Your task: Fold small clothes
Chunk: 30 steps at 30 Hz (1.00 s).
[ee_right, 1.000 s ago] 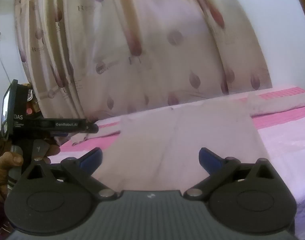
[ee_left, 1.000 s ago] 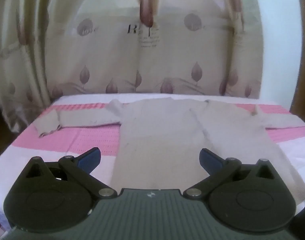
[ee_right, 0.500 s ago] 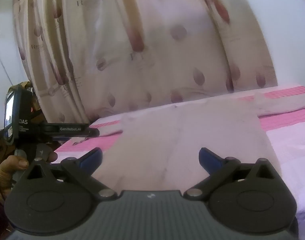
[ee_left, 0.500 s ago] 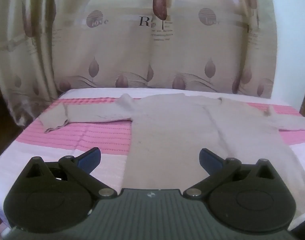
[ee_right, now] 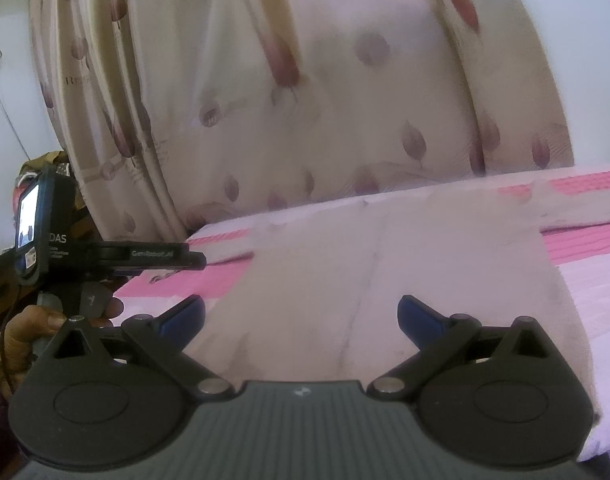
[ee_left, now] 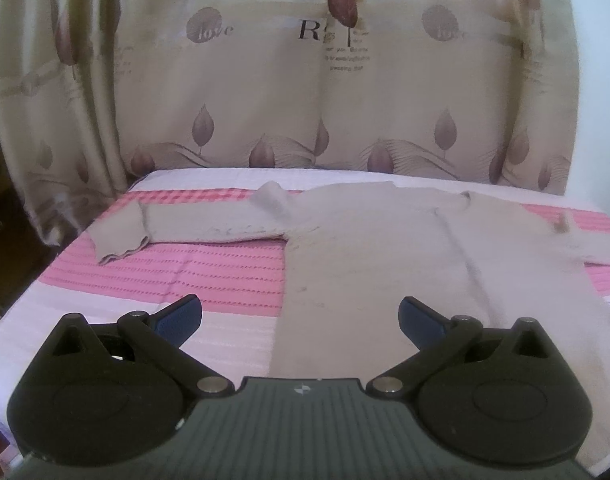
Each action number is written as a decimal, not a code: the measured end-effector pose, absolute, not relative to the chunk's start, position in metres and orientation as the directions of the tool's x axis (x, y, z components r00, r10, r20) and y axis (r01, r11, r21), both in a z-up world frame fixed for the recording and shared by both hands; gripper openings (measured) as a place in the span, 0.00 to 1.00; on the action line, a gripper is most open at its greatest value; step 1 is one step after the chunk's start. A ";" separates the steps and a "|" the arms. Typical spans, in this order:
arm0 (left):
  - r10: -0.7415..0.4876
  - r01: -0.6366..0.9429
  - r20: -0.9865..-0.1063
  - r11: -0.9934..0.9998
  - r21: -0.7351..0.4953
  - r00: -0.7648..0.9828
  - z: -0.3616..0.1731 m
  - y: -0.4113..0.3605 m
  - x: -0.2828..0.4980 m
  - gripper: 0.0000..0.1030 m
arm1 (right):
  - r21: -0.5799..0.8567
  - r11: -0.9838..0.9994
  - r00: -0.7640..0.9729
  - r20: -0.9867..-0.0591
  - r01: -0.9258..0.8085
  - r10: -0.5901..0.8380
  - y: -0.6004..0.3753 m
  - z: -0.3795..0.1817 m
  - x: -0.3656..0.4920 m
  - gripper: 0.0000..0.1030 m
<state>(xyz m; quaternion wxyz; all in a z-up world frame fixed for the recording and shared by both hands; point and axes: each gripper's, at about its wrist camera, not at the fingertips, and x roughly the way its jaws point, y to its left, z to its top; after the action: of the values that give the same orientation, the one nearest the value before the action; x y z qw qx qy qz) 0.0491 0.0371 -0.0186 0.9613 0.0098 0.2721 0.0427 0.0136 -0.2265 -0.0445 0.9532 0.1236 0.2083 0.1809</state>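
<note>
A beige long-sleeved sweater point(ee_left: 385, 264) lies flat on the bed, hem towards me, with its left sleeve point(ee_left: 177, 228) stretched out to the left and its right sleeve point(ee_left: 577, 240) to the right. My left gripper point(ee_left: 300, 316) is open and empty, held above the hem near the sweater's left edge. My right gripper point(ee_right: 301, 314) is open and empty above the hem; the sweater point(ee_right: 385, 272) fills its view. The left gripper's body point(ee_right: 105, 258) shows at the left of the right wrist view, held by a hand.
The bed has a pink and white cover point(ee_left: 185, 276). A patterned beige curtain point(ee_left: 305, 80) hangs close behind the bed. A white wall point(ee_left: 593, 100) stands at the right. The bed's left edge point(ee_left: 9, 320) drops off to a dark floor.
Both grippers have moved forward and a little higher over the bed, so the sweater looks closer. Both stay open and empty. The sweater has not moved.
</note>
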 end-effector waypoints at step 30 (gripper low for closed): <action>0.376 -0.181 -0.435 0.887 0.426 0.818 -0.079 0.195 0.155 0.71 | 0.351 0.895 0.760 -0.492 -0.274 0.425 -0.208 -0.078 0.068 1.00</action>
<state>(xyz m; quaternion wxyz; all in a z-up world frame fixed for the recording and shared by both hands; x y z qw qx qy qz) 0.1549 0.1946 -0.0785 0.9352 0.1859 0.2623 0.1487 0.0682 -0.2076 -0.0785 0.9289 0.1300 0.2912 0.1881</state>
